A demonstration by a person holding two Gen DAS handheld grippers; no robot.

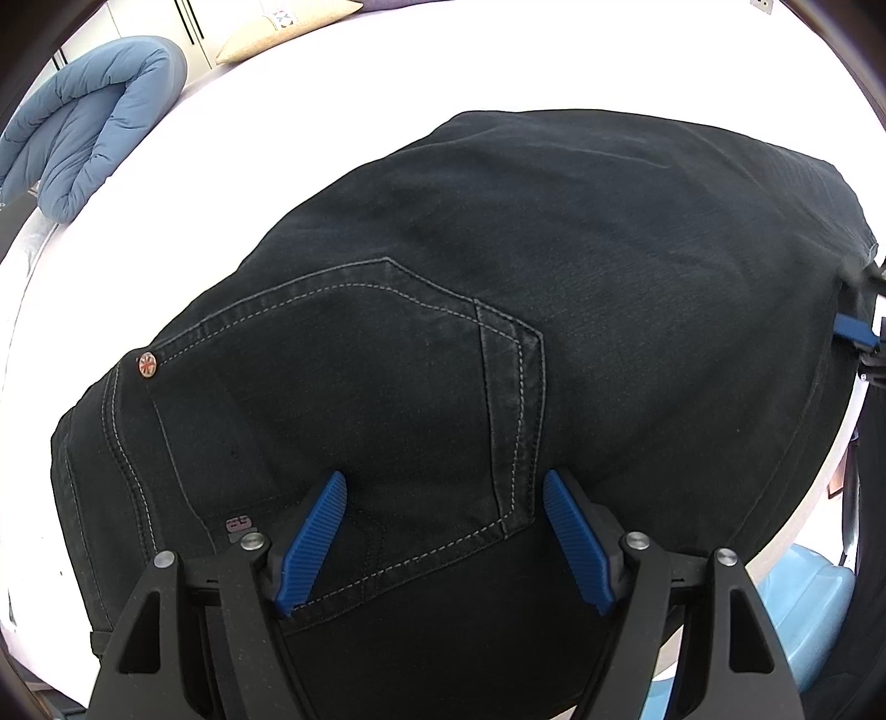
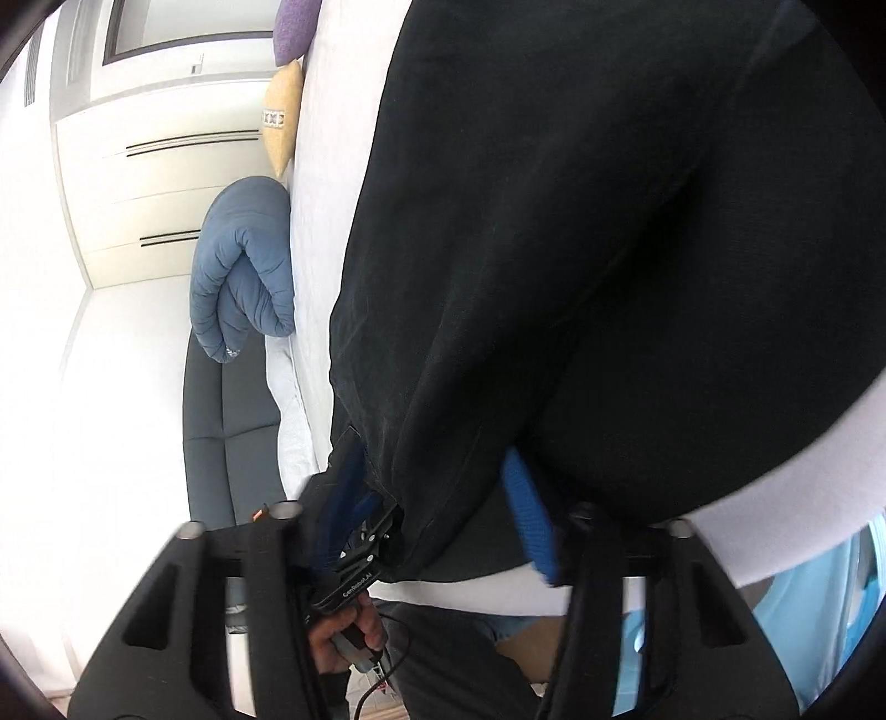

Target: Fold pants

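White bed sheet point(image 1: 332, 138) underneath. Black jeans point(image 1: 554, 277) folded flat, directly below left gripper point(image 1: 443, 537), jaws spread, touching nothing. Right gripper point(image 2: 437, 498) at far-right hem, long axis running toward it; grip unconfirmed.

White bed point(image 1: 387, 77) carries everything here, w/ a smooth white sheet. Black pants point(image 1: 554, 249) lie flat on it, back pocket side up, and cover most of the near part. At the far edge a folded blue quilt point(image 1: 94, 122) rests on the bed corner. Near it a beige cushion point(image 1: 266, 33) lies at the head end, and next to it a purple cushion point(image 2: 296, 27).
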